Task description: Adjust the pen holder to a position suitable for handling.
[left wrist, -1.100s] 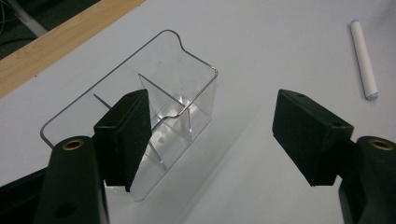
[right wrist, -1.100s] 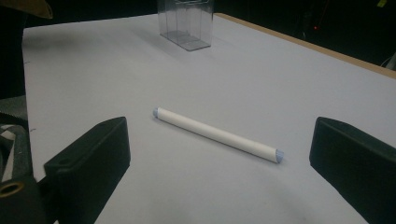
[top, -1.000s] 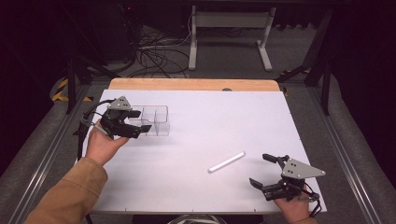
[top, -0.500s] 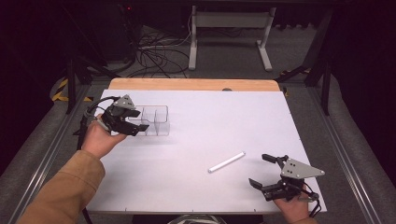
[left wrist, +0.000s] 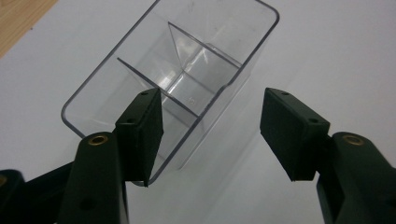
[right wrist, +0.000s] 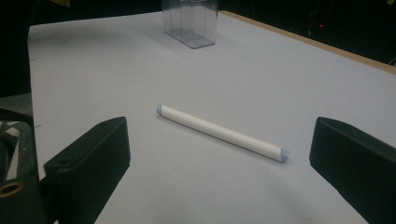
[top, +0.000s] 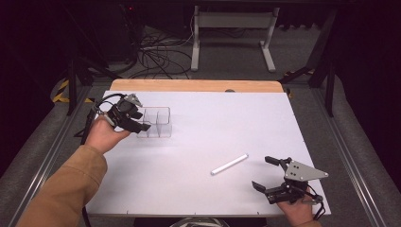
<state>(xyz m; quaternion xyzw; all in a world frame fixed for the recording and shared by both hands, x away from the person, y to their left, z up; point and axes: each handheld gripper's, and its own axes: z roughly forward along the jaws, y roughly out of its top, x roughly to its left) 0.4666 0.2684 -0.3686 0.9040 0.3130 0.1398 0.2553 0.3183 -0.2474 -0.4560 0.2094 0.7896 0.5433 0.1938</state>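
Observation:
A clear plastic box (top: 158, 122) with three compartments stands at the back left of the white table sheet (top: 213, 109). My left gripper (top: 143, 120) is at the box's left end. In the left gripper view its jaws have just been closing around the near corner of the box (left wrist: 187, 60): one pad (left wrist: 140, 135) is over the end compartment and the other (left wrist: 294, 135) stands clear outside the long wall. The left gripper (left wrist: 215, 135) is open. A white stick (top: 229, 164) lies at the front right. My right gripper (top: 261, 172) rests open just short of the stick (right wrist: 219, 132).
A wooden strip (top: 189, 85) borders the sheet at the back. Beyond it are cables and a metal stand's legs (top: 231, 38) on the floor. The clear box (right wrist: 190, 21) stands far off in the right gripper view.
The left hand has shifted a little along the box's left end and its jaws have narrowed. Box, stick and right gripper have kept still.

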